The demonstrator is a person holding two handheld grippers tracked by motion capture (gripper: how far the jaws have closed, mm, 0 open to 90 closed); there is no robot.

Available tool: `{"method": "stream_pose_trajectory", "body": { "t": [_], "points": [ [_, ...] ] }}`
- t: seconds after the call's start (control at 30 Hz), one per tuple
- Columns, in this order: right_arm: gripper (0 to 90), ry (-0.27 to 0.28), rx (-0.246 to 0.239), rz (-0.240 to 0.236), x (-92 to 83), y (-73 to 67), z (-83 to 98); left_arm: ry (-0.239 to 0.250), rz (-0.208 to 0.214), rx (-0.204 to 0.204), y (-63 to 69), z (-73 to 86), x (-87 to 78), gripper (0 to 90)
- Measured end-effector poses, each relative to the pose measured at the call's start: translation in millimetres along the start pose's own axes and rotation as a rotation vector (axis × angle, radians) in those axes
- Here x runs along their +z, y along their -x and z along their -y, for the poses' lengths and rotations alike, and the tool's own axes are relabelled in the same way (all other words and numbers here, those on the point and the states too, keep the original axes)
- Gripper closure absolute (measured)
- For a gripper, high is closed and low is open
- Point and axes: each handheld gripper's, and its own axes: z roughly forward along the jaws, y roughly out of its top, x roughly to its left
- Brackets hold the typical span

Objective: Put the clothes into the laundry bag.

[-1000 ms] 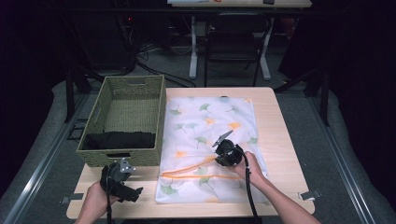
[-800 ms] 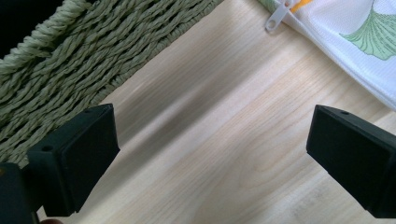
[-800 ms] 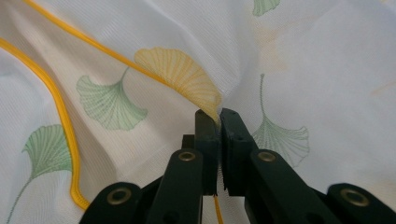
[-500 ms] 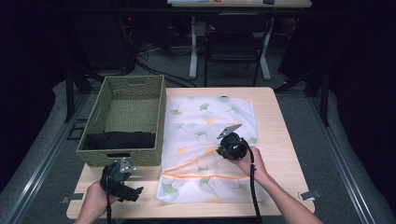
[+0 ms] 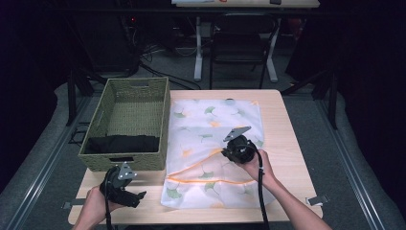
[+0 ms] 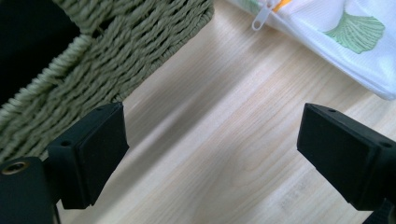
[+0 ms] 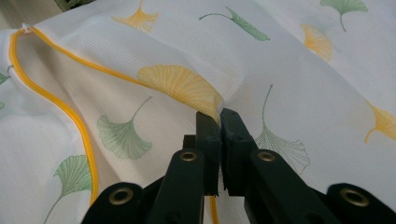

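Observation:
A white mesh bag (image 5: 210, 129) printed with ginkgo leaves lies flat on the wooden table (image 5: 282, 134). An orange zipper line (image 5: 191, 181) runs across its near part. My right gripper (image 5: 225, 153) is shut on a pinch of the bag's top layer (image 7: 303, 93), and the fabric tents up at the tips (image 7: 219, 116). The orange zipper (image 7: 56, 100) curves off to the left. My left gripper (image 5: 136, 197) hovers over bare wood (image 6: 212, 140) at the basket's (image 6: 116, 46) near corner. It is open, its jaws have just been closing a little, and nothing is between them.
The woven green basket (image 5: 165, 120) stands left of the bag with a dark cloth (image 5: 119, 143) in its near end. The bag's corner (image 6: 336, 42) and white zipper pull (image 6: 260, 18) lie just beyond the left gripper. Chairs and table legs stand behind the table.
My right gripper has risen and shifted slightly away from the person, drawing the pinched top layer up with it. The left hand has stayed in place.

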Motion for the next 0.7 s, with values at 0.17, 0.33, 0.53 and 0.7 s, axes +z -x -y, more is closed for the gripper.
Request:
{"method": "stream_pose_trajectory", "body": {
  "t": [0.17, 0.33, 0.53, 0.7],
  "points": [
    [87.3, -0.008, -0.02, -0.001, 2.3, -0.9, 0.2, 0.017, 0.03, 0.075, -2.3, -3.9, -9.4, 4.5],
    [87.4, -0.014, -0.018, 0.0, 1.6, -2.3, 0.1, 0.039, 0.071, 0.118, -7.6, -9.5, -20.1, 0.2],
    [87.4, -0.015, -0.031, -0.002, 2.1, -3.2, 0.5, 0.062, 0.041, 0.154, -13.1, -17.1, -30.7, 0.1],
    [87.4, -0.019, -0.033, 0.0, 2.1, -3.7, 0.5, 0.127, 0.009, 0.175, -27.9, -30.4, -46.9, 0.1]
  ]
}}
